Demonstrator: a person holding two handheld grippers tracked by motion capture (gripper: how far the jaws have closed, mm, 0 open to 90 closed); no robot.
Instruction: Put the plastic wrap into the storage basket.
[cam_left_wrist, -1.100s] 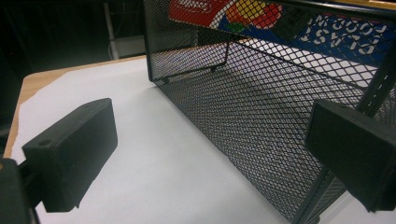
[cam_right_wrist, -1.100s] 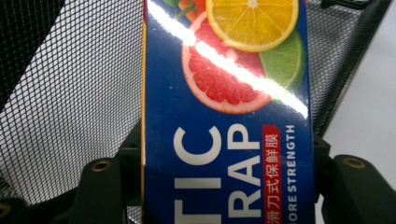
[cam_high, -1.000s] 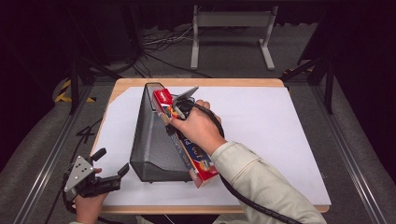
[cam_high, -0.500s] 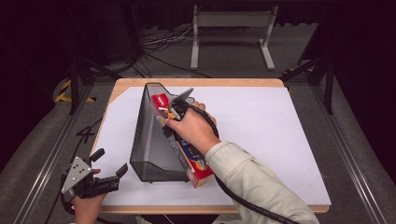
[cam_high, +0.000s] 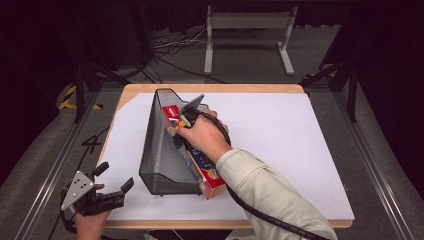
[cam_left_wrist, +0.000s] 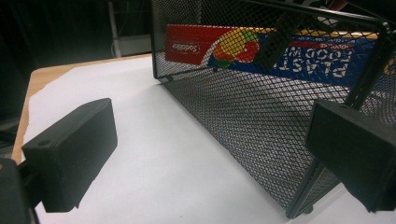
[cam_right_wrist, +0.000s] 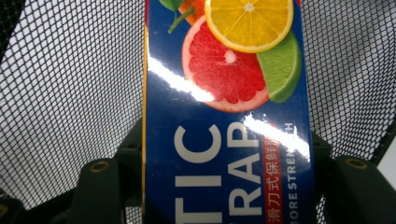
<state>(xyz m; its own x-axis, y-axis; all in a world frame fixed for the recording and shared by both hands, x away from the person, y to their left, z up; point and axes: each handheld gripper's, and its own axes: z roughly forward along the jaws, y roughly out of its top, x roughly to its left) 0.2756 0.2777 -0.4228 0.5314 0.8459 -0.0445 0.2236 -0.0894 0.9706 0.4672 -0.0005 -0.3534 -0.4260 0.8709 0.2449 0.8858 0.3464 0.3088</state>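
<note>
Right tongs (cam_right_wrist: 219, 186) clenched on plastic wrap box (cam_right_wrist: 224, 116) inside mesh holder (cam_high: 162, 150); left tongs (cam_high: 112, 177) released.

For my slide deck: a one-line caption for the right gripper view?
Right gripper clamps a blue plastic wrap box printed with citrus slices, inside a black mesh file holder.

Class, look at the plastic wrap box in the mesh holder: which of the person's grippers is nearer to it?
Right. The right gripper has its jaws on both sides of the plastic wrap box, clamping it. The left gripper hovers open off the table's near left corner, outside the mesh holder.
</note>
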